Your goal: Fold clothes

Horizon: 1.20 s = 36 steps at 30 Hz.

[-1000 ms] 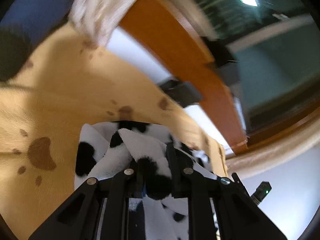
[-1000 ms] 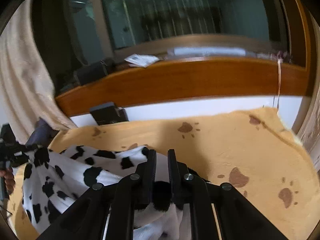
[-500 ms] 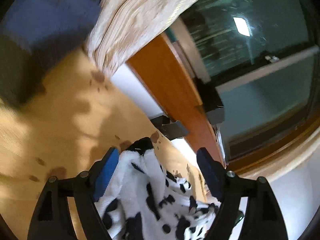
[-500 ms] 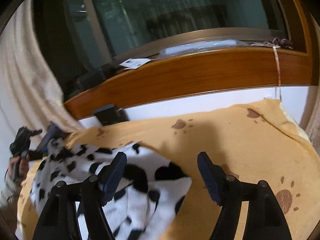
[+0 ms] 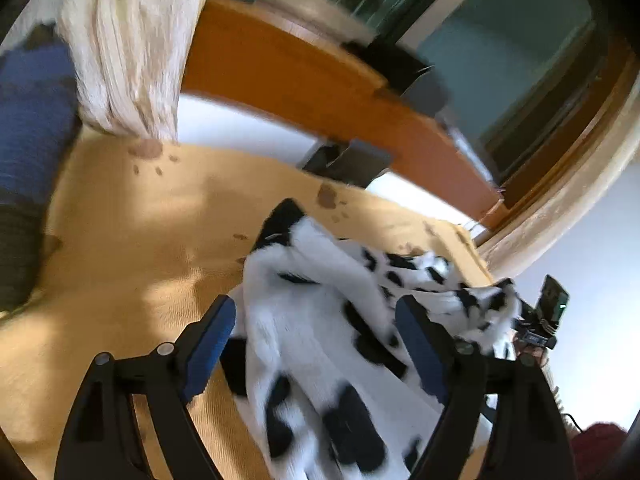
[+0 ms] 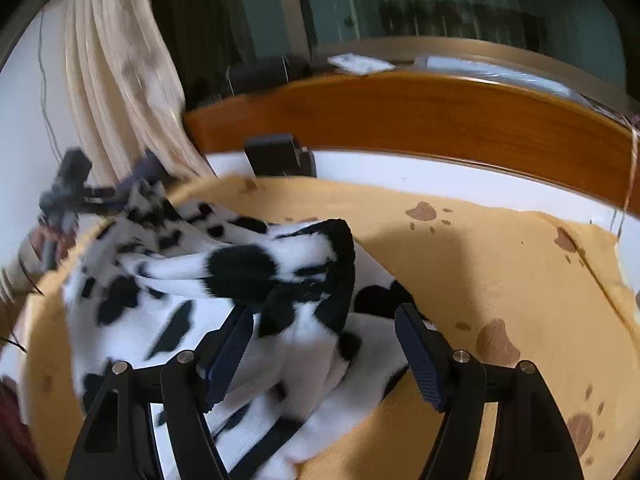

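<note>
My left gripper point(image 5: 316, 336) stands wide, released, its blue pads point(image 5: 210, 344) well apart. The cow-print garment point(image 5: 320, 320), white fleece with black patches, lies between them on the yellow blanket point(image 5: 120, 240) that covers the bed. I cannot tell for certain whether the right pad brushes the fleece; neither pad presses on it. In my left view the garment's long axis runs from the near edge between my fingers away to the right, where it reaches my other gripper's black body. A black-tipped corner of it points to the far side, toward the wooden bed frame point(image 5: 300, 80). A cream curtain point(image 5: 132, 48) hangs at the far left, with something blue beside it.

In my right view the same garment point(image 6: 180, 280) stretches from far left, where my left gripper point(image 6: 80, 196) shows blurred at its end, across to the near middle. Its long axis lies left to right, tilted nearer on the right. A bunched, black-edged fold rises just beyond my right gripper point(image 6: 324, 340), leaning right.

My right gripper is let go too, jaws wide. The left pad point(image 6: 230, 354) lies against the fleece without clamping it; the right pad stands clear, over the fabric's edge and the blanket point(image 6: 500, 264). Brown paw prints dot the blanket to the right, and the wooden frame point(image 6: 400, 120) curves across the far side under a dark window.
</note>
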Tool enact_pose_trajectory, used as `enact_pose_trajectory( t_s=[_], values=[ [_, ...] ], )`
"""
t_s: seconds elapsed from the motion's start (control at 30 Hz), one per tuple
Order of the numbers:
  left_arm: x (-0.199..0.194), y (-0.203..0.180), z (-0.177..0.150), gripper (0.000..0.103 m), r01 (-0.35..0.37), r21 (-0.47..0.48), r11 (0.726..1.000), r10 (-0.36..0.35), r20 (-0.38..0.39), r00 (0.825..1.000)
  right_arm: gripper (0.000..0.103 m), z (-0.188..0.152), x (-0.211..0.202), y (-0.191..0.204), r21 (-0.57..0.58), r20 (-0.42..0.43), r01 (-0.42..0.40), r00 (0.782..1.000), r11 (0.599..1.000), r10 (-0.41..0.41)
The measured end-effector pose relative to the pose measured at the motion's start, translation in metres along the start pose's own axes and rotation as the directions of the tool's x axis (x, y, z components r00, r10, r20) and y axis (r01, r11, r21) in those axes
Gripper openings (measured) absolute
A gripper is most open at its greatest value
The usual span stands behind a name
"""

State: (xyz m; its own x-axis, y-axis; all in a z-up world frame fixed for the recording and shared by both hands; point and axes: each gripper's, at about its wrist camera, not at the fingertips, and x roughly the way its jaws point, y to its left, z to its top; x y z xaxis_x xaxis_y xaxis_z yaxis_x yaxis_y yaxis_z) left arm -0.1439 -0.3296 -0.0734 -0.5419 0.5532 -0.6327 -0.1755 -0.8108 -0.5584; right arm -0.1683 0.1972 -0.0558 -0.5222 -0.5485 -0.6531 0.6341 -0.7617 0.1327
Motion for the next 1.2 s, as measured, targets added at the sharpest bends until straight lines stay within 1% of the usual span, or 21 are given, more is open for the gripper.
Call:
enact_pose_trajectory(
  t_s=[0.1,0.17,0.2,0.23,0.27,0.3,0.33,0.47,0.53,0.6,0.67,0.77,0.8,0.87,0.93,0.97,1.0,1.03,1.07,1.1,1.2],
  values=[
    [0.024,0.009,0.007,0.085,0.026,-0.076,0.997,-0.028,-0.026,0.999,0.075,0.014,0.022,-0.006,0.043,-0.022,-0.048,0.999,0.998,0.049],
    [0.031,0.011,0.009,0.084,0.053,-0.119,0.991,-0.057,-0.024,0.998,0.074,0.022,0.029,-0.006,0.063,-0.012,-0.063,0.998,0.996,0.064],
    [0.034,0.013,0.011,0.082,0.067,-0.141,0.988,-0.071,-0.023,0.997,0.058,0.025,0.030,-0.004,0.074,-0.005,-0.076,0.997,0.994,0.077],
    [0.034,0.013,0.012,0.066,0.085,-0.162,0.983,-0.089,-0.015,0.996,0.044,0.027,0.030,-0.002,0.083,0.003,-0.088,0.996,0.993,0.088],
    [0.031,0.014,0.013,0.053,0.100,-0.176,0.979,-0.100,0.005,0.995,0.021,0.029,0.029,0.000,0.091,0.010,-0.096,0.995,0.991,0.096],
    [0.026,0.014,0.014,0.028,0.110,-0.188,0.976,-0.107,0.028,0.994,0.019,0.031,0.026,0.001,0.100,0.023,-0.095,0.995,0.990,0.093],
    [0.020,0.014,0.015,0.021,0.117,-0.195,0.974,-0.107,0.057,0.993,0.018,0.032,0.020,0.002,0.108,0.045,-0.096,0.995,0.990,0.091],
    [-0.001,0.011,0.020,0.017,0.148,-0.189,0.971,-0.118,0.157,0.980,0.015,0.039,-0.009,0.003,0.148,0.145,-0.075,0.988,0.986,0.053],
    [-0.005,0.009,0.022,0.015,0.148,-0.185,0.972,-0.113,0.187,0.976,0.015,0.046,-0.017,0.000,0.175,0.187,-0.036,0.982,0.984,0.002],
    [-0.004,0.007,0.024,0.015,0.126,-0.182,0.975,-0.088,0.201,0.976,0.015,0.053,-0.019,-0.002,0.201,0.206,0.023,0.976,0.979,-0.066],
    [0.006,0.005,0.027,0.015,0.046,-0.177,0.983,-0.014,0.177,0.984,0.015,0.056,-0.010,-0.003,0.214,0.186,0.067,0.977,0.974,-0.108],
    [0.028,0.007,0.026,0.016,-0.071,-0.184,0.980,0.091,0.100,0.991,0.015,0.055,0.020,-0.001,0.194,0.102,0.150,0.980,0.969,-0.172],
    [0.036,0.008,0.025,0.020,-0.102,-0.189,0.977,0.119,0.078,0.990,0.015,0.053,0.033,-0.002,0.194,0.067,0.169,0.980,0.966,-0.185],
    [0.045,0.012,0.022,0.031,-0.163,-0.203,0.966,0.174,0.034,0.984,0.015,0.046,0.053,-0.005,0.203,0.007,0.202,0.978,0.958,-0.208],
    [0.046,0.017,0.020,0.065,-0.216,-0.223,0.951,0.224,0.009,0.975,0.016,0.041,0.066,-0.012,0.221,-0.050,0.208,0.978,0.953,-0.202],
    [0.042,0.019,0.020,0.070,-0.230,-0.226,0.946,0.241,0.019,0.970,0.020,0.040,0.069,-0.014,0.227,-0.069,0.206,0.978,0.952,-0.195],
    [0.036,0.019,0.021,0.076,-0.239,-0.225,0.944,0.254,0.036,0.967,0.027,0.039,0.071,-0.017,0.232,-0.084,0.202,0.979,0.952,-0.187],
    [0.031,0.020,0.022,0.080,-0.248,-0.224,0.942,0.266,0.053,0.962,0.035,0.039,0.070,-0.017,0.231,-0.088,0.215,0.976,0.949,-0.200],
    [0.024,0.019,0.022,0.080,-0.261,-0.219,0.940,0.282,0.070,0.957,0.062,0.038,0.067,-0.017,0.227,-0.085,0.237,0.971,0.944,-0.224],
    [0.016,0.017,0.024,0.080,-0.275,-0.210,0.938,0.298,0.087,0.951,0.079,0.037,0.060,-0.018,0.225,-0.072,0.263,0.965,0.938,-0.253],
    [-0.012,0.008,0.026,0.081,-0.314,-0.199,0.928,0.346,0.149,0.926,0.080,0.038,0.029,-0.018,0.241,-0.003,0.323,0.943,0.915,-0.333]
  ],
)
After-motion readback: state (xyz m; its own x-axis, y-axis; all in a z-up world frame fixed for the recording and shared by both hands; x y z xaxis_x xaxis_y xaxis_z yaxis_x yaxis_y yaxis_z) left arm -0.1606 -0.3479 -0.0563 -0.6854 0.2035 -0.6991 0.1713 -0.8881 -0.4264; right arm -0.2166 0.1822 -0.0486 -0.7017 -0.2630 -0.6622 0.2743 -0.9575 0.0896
